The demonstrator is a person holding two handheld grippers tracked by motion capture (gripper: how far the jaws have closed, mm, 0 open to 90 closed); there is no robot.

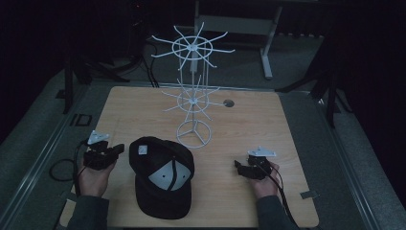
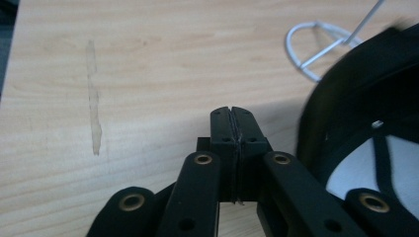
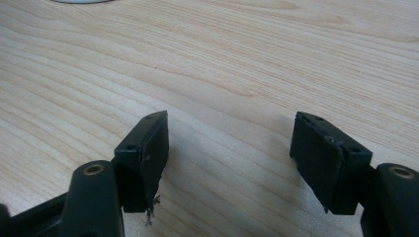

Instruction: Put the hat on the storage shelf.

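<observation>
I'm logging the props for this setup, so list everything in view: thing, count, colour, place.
cap: one, black with a pale grey lining panel, lying upside down on the table's near side between the two grippers
wire display rack: one, white, two tiers of hooks on a round base, standing beyond the cap at the table's middle
table: one, light wood, with a small round hole right of the rack
tape strip: one, clear, stuck on the tabletop, seen in the left gripper view
left gripper: one, black, shut on nothing, left of the cap
right gripper: one, black, open, right of the cap
hands: two, holding the grippers at the near edge
</observation>
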